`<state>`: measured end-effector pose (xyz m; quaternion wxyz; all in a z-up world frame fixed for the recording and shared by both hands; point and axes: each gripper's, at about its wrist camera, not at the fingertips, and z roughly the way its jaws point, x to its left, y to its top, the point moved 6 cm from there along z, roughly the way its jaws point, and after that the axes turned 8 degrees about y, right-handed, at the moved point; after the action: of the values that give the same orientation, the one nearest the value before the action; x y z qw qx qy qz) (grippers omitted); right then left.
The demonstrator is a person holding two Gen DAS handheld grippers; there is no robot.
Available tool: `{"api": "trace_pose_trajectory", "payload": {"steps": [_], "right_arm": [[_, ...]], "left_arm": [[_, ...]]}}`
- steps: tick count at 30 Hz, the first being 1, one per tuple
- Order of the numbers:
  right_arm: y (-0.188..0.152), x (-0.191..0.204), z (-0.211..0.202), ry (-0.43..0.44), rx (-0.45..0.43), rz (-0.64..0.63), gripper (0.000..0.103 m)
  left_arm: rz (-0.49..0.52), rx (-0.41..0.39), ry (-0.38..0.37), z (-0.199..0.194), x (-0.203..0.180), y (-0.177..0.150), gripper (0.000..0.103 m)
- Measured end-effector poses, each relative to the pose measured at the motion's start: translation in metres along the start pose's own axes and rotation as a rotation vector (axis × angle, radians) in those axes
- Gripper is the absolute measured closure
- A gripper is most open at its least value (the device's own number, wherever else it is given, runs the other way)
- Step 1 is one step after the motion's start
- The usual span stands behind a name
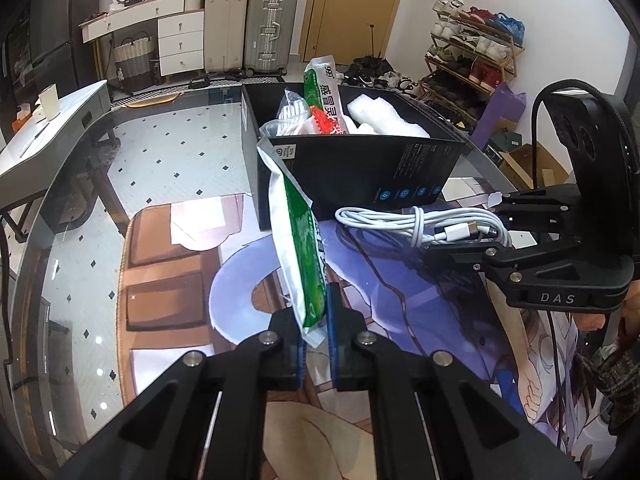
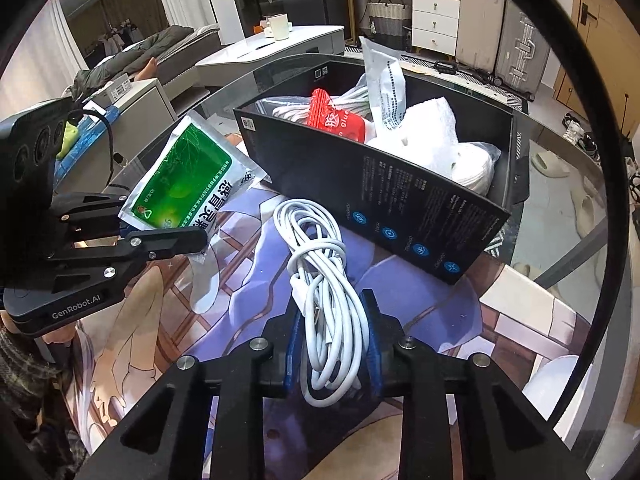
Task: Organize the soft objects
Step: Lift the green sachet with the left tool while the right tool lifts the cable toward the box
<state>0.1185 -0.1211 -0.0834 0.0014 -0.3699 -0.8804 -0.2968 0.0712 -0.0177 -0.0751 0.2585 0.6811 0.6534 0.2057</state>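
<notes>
My left gripper (image 1: 316,320) is shut on the lower edge of a green and white sachet (image 1: 300,240), which stands upright in front of the black box (image 1: 360,176). The right wrist view shows the same sachet (image 2: 180,184) tilted in the left gripper (image 2: 160,236). My right gripper (image 2: 332,320) is shut on a coiled white cable (image 2: 320,264), its blue pads pressing both sides of the bundle. That cable (image 1: 400,220) lies low over the mat just before the box (image 2: 360,192). Inside the box are another green sachet (image 1: 320,92), a red packet (image 2: 336,120) and white wrapping (image 2: 428,128).
A printed mat (image 1: 400,300) covers the glass table (image 1: 160,160). Beyond stand suitcases (image 1: 248,28), a shoe rack (image 1: 472,52) and a white side table (image 2: 272,48) with a cup (image 2: 279,26). A sleeve shows at the lower edge beside each gripper.
</notes>
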Motion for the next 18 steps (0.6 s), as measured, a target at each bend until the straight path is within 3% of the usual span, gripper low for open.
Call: {"api": "trace_pose_trajectory", "payload": {"steps": [5,18], "right_arm": [[-0.001,0.005,-0.013,0.007,-0.033,0.001,0.082],[0.001,0.011,-0.054,-0.003,-0.108,0.000,0.082]], "left_arm": [[0.014,-0.001,0.006,-0.003,-0.004,0.004,0.098],[0.046,-0.020,0.017,-0.012,-0.014,0.014,0.098]]}}
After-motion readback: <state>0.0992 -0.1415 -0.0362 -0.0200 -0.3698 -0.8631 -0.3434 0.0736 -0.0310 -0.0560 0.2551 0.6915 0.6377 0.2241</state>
